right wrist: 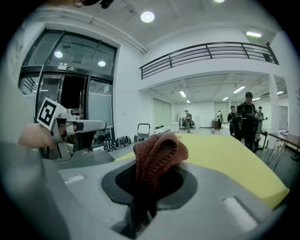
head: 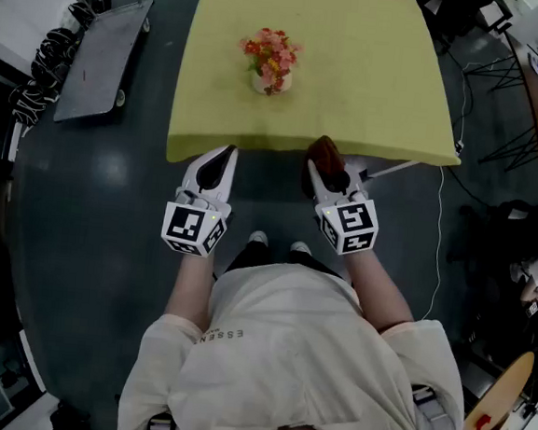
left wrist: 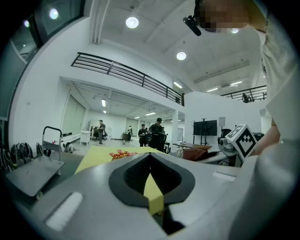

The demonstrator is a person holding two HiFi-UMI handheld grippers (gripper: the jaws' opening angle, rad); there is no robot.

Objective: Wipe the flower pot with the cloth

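A small white flower pot (head: 267,80) with red and pink flowers stands near the middle of the yellow table (head: 375,69). Its flowers (left wrist: 123,153) show low over the table in the left gripper view. My left gripper (head: 223,157) is shut with nothing in it, hovering level at the table's near edge. My right gripper (head: 327,172) is shut on a brown knitted cloth (head: 325,153), also at the near edge, to the pot's right. The cloth (right wrist: 159,152) bunches up out of the jaws and hides whatever lies straight ahead in the right gripper view.
A grey flat cart (head: 103,47) stands on the dark floor left of the table, with black bundles (head: 40,72) beside it. Cables and stands (head: 503,108) lie to the right. Several people (left wrist: 154,133) stand far back in the hall.
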